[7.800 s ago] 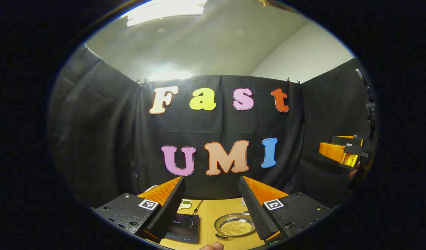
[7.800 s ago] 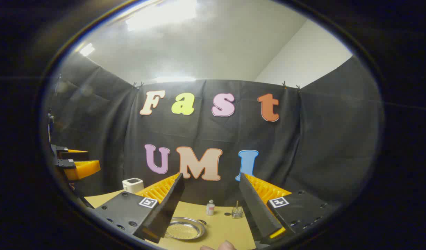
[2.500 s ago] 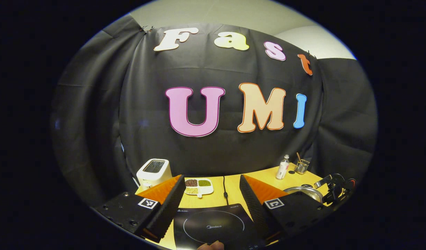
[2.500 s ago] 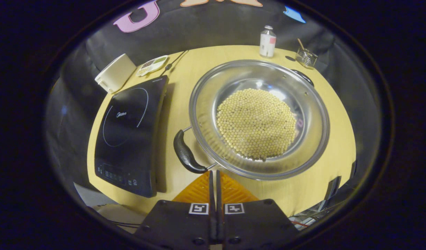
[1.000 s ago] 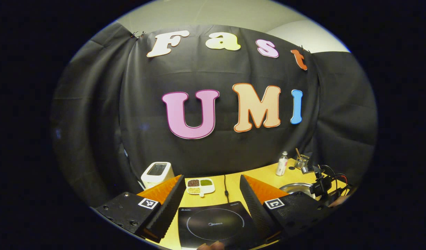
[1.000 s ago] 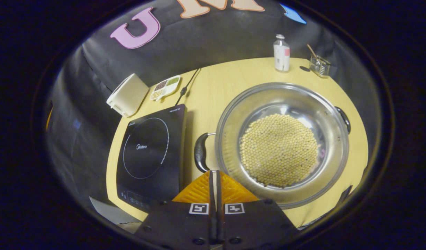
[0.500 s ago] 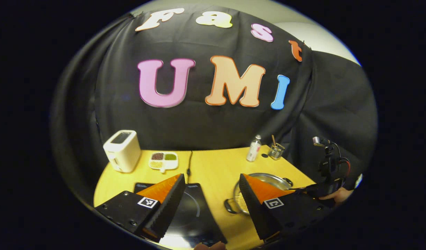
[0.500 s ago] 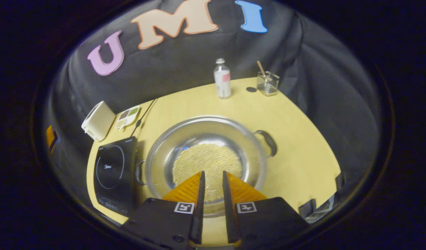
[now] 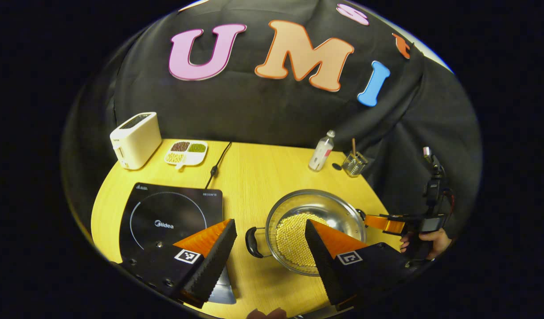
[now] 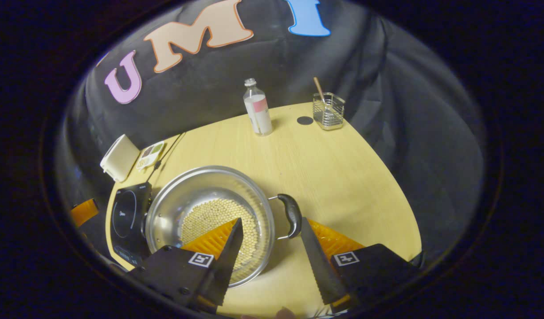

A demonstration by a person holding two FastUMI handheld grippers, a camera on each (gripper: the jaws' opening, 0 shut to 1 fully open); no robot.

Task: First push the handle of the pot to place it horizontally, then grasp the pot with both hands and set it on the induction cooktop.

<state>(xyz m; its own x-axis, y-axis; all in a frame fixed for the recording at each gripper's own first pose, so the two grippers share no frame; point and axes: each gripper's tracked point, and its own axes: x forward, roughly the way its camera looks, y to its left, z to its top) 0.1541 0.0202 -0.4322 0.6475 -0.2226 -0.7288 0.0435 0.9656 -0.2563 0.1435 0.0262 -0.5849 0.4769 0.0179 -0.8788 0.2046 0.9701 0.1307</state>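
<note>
A steel pot point(image 9: 318, 204) holding yellow beans point(image 9: 294, 232) stands on the wooden table, to the right of the black induction cooktop point(image 9: 170, 217). Its two black handles point left and right. My left gripper point(image 9: 268, 225) is open above the left handle point(image 9: 252, 242), which shows in the gap between the fingers. In the right gripper view, the pot point(image 10: 196, 186) sits low and left. My right gripper point(image 10: 271, 222) is open there, with the right handle point(image 10: 293, 215) between its fingertips. The right gripper's orange fingers point(image 9: 385, 223) also show at the pot's far side in the left gripper view.
A white toaster point(image 9: 136, 139), a divided dish of beans point(image 9: 186, 150) and the cooktop's cable point(image 9: 216, 166) lie at the back left. A small bottle point(image 10: 259, 108) and a glass holder point(image 10: 327, 110) stand at the back right. A hand point(image 9: 424, 241) holds the right gripper.
The right gripper, shut at the near handle a second ago, has opened and swung round to the pot's right handle. The left gripper tilted down and came over the left handle.
</note>
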